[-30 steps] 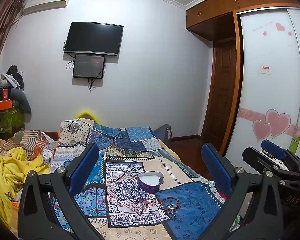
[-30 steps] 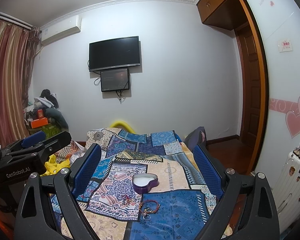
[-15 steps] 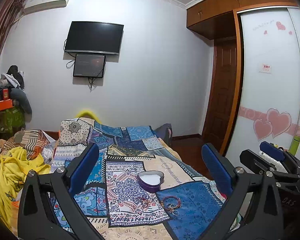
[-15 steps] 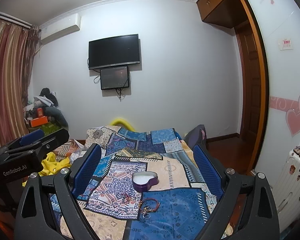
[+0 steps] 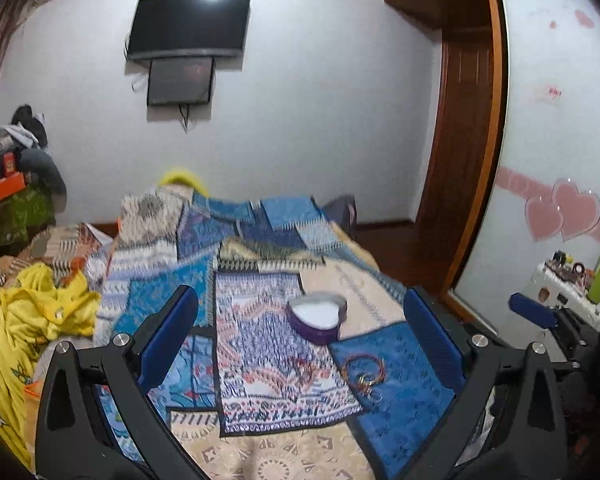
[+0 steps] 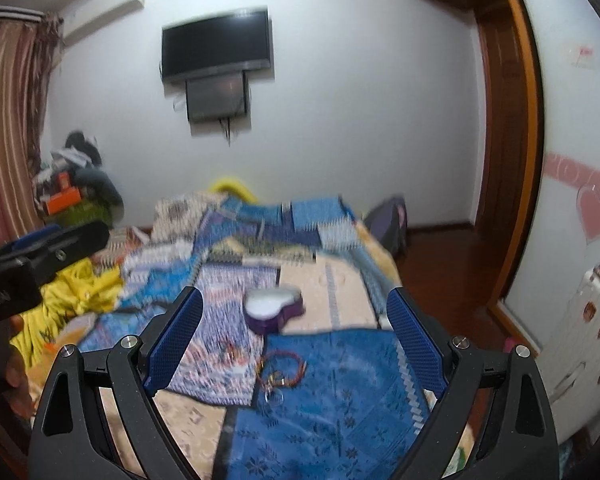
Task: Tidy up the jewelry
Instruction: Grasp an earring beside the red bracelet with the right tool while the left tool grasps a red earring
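Both grippers held wide open above a patchwork bedspread with jewelry and a heart-shaped box.

Left wrist view: the left gripper (image 5: 300, 336) fills the lower frame, its blue-padded fingers (image 5: 168, 332) spread far apart and holding nothing. Between them, at lower centre, a purple heart-shaped box (image 5: 318, 316) sits open on the bedspread (image 5: 260, 408); just below and right of it lies a red bracelet (image 5: 363, 372), with a smaller blurred jewelry piece (image 5: 303, 369) to its left. Right wrist view, blurred: the right gripper (image 6: 294, 344) is likewise fully spread and empty. The box (image 6: 272, 308) sits at centre frame, the bracelet (image 6: 282, 368) below it on a blue patch, the small piece (image 6: 230, 354) to the left. The left gripper's body (image 6: 40, 256) enters at the left edge.
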The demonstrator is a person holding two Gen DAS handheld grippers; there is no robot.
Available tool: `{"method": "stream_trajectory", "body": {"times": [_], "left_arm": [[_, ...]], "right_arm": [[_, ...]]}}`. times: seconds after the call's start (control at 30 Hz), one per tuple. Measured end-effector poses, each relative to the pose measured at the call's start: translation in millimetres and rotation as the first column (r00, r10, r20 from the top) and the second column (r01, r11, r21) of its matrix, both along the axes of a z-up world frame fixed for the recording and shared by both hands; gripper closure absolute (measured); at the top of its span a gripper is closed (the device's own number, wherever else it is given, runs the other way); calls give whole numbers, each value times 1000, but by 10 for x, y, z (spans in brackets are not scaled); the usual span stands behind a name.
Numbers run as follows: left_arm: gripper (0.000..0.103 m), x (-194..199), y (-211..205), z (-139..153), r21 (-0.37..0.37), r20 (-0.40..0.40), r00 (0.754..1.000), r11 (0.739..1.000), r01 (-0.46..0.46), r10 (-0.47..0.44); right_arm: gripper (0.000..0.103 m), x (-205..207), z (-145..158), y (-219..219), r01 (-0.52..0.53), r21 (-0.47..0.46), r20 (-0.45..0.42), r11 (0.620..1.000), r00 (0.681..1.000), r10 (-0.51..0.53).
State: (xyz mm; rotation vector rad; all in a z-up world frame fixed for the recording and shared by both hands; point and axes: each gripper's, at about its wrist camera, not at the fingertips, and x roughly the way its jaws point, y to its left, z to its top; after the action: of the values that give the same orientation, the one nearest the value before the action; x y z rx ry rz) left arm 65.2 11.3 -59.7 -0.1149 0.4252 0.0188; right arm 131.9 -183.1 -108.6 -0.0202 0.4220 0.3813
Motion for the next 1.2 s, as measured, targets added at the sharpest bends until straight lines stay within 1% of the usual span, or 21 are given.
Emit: {"method": "stream_trajectory", "body": {"times": [0.13,0.2,0.27,0.3,0.37,0.43,0.47,0.5,0.53,0.6,0.67,0.73,0.83,0.87,1.03,1.1,1.17,1.2], "left_arm": [[0,202,31,-278,-22,-100,995,1000,7,-9],[3,326,59,-450,-31,-160,987,999,16,-21],[9,428,80,-623,-35,-220,975,999,25,-32],[10,479,97,-716,-39,-249,968,999,27,-36],[16,576,123,-908,-49,-306,951,998,28,-42],[21,638,137,-1057,-52,-359,932,998,34,-51],[25,664,139,-1107,-51,-376,925,998,39,-55],[26,687,134,-1175,-49,-396,916,998,48,-63],[29,701,130,-1232,-47,-411,909,997,55,-70],[34,715,118,-1295,-37,-423,903,997,64,-73],[39,727,100,-1339,-29,-433,897,997,78,-83],[43,745,90,-1376,-36,-441,891,995,97,-103],[50,783,93,-1419,-65,-456,880,991,116,-133],[54,800,95,-1422,-70,-460,877,991,117,-136],[62,903,111,-1453,-101,-472,864,984,146,-177],[66,954,102,-1483,-106,-482,855,982,159,-191],[73,1017,95,-1536,-112,-500,843,980,166,-200],[74,1042,95,-1557,-120,-505,838,979,167,-205]], "right_arm": [[11,189,-293,-4,-9,-36,-120,999,993,4],[11,256,-458,-8,-17,-53,-169,998,986,8],[11,313,-598,-11,-34,-59,-224,998,974,20],[11,340,-674,-14,-42,-60,-252,997,967,26],[12,376,-800,-10,-57,-61,-292,996,956,37],[19,423,-896,-7,-76,-61,-328,995,943,52],[23,442,-947,-5,-93,-56,-347,994,935,68],[27,471,-994,31,-105,-53,-364,993,928,79],[30,485,-1040,43,-115,-51,-381,992,920,87],[41,521,-1120,88,-138,-53,-402,989,909,105],[48,526,-1176,128,-171,-50,-425,984,895,134],[48,547,-1200,167,-185,-56,-420,981,896,145],[55,589,-1206,238,-212,-59,-418,975,892,169],[59,594,-1210,254,-224,-59,-420,973,889,179],[74,653,-1251,343,-257,-70,-422,964,883,205],[85,663,-1253,358,-264,-71,-424,962,881,211],[85,675,-1249,347,-263,-60,-426,963,879,213],[85,682,-1246,353,-259,-57,-425,964,880,212]]}}
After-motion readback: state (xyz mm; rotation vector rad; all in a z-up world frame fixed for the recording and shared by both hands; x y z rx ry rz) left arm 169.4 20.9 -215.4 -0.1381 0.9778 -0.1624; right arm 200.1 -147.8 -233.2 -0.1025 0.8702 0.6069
